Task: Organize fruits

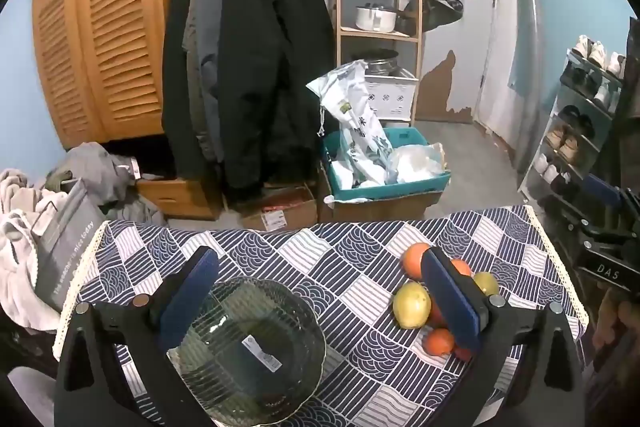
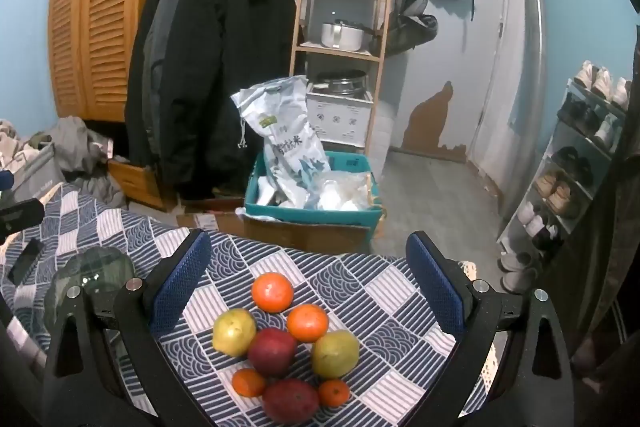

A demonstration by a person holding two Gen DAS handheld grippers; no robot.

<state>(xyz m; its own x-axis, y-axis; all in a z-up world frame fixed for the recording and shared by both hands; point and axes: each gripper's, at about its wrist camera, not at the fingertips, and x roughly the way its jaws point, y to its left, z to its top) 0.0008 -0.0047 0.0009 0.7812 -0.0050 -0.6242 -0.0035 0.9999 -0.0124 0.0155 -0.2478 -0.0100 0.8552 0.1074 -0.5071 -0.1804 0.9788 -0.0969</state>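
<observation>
A pile of several fruits [image 2: 280,347] lies on the blue patterned tablecloth [image 2: 360,291]: oranges [image 2: 272,293], yellow-green fruits [image 2: 234,331] and red apples [image 2: 272,351]. My right gripper [image 2: 308,285] hovers over the pile, open, with nothing between its blue pads [image 2: 180,287]. A ribbed clear glass bowl [image 1: 248,351] stands empty on the cloth under my left gripper [image 1: 320,297], which is open too; its left pad [image 1: 188,295] hangs over the bowl's rim. In the left wrist view the fruits [image 1: 412,305] lie partly behind the right pad [image 1: 452,299].
A dark flat phone-like object [image 2: 26,261] lies on the cloth beside the bowl [image 2: 92,271]. Beyond the table's far edge stand a teal crate [image 2: 312,215] with bags, hanging coats [image 1: 248,67], a wooden shelf [image 1: 376,35] and a shoe rack [image 2: 572,187].
</observation>
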